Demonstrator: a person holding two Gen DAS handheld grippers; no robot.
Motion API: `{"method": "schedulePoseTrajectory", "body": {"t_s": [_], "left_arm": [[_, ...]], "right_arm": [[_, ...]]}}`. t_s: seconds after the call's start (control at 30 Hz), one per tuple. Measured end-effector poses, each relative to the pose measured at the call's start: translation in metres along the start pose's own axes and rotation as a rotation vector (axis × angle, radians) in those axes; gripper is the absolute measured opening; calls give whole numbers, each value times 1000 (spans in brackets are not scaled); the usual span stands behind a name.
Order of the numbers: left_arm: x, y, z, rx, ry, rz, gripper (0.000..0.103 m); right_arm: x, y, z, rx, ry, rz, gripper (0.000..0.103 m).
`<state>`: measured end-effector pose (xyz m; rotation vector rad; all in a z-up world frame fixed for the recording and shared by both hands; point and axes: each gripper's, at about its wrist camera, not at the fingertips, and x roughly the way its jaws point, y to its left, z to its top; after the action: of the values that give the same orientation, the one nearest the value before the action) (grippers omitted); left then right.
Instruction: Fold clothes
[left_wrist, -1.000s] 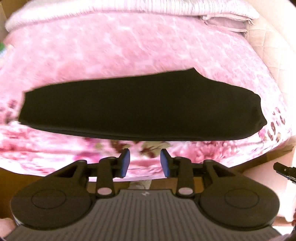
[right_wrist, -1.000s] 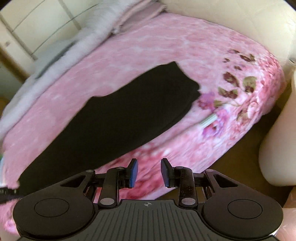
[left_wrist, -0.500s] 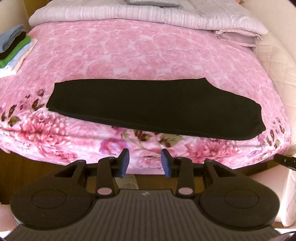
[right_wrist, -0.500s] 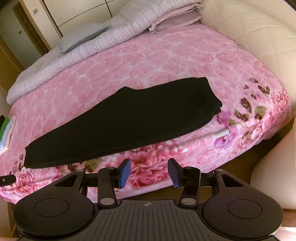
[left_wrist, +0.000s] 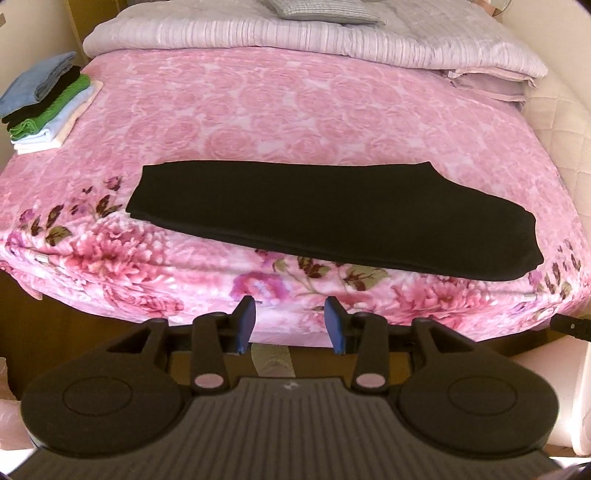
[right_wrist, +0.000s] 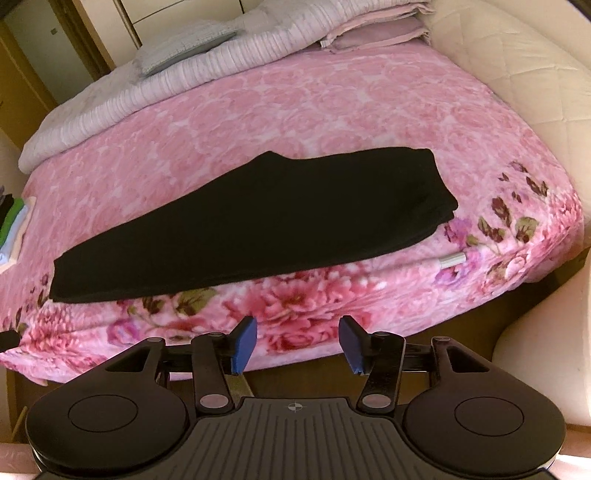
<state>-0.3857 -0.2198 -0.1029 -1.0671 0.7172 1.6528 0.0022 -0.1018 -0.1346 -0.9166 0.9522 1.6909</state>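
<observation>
I have the long black knit garment (left_wrist: 332, 218), already folded lengthwise into a narrow band, lying flat across the front part of the pink rose-patterned bedspread (left_wrist: 280, 107), its long side running parallel to the front edge of the bed and just back from it. One end is squared off toward the bed's front left corner; the other is broader and sits toward the front right corner (right_wrist: 424, 192).

I judge it soft, limp and light: it drapes to the bedding with no stiffness, so any lifted part will sag and the layers may slide apart unless I pinch through all of them. The plush cover should offer some friction, which helps it stay put. I would take it at the two corners of one short end, pinching both layers right at the edge, and carry that end over to the other.

Both tools hang off the front edge of the bed, clear of the cloth and tipped steeply down toward it. The left gripper (left_wrist: 290, 323) has its blue pads (left_wrist: 245, 323) apart with nothing between them, and its jaws are opening. The right gripper (right_wrist: 298, 343) stands wider, also empty, its jaws opening too.

A stack of folded clothes in blue, black, green and cream (left_wrist: 48, 107) rests at the bed's left edge, well apart from the black piece.
</observation>
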Motion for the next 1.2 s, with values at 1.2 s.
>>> {"method": "schedulePoseTrajectory", "body": {"t_s": [1.2], "left_arm": [[143,19,69,-79,143,-258,37]], "right_arm": [[44,-19,9,324,10,-66,53]]}}
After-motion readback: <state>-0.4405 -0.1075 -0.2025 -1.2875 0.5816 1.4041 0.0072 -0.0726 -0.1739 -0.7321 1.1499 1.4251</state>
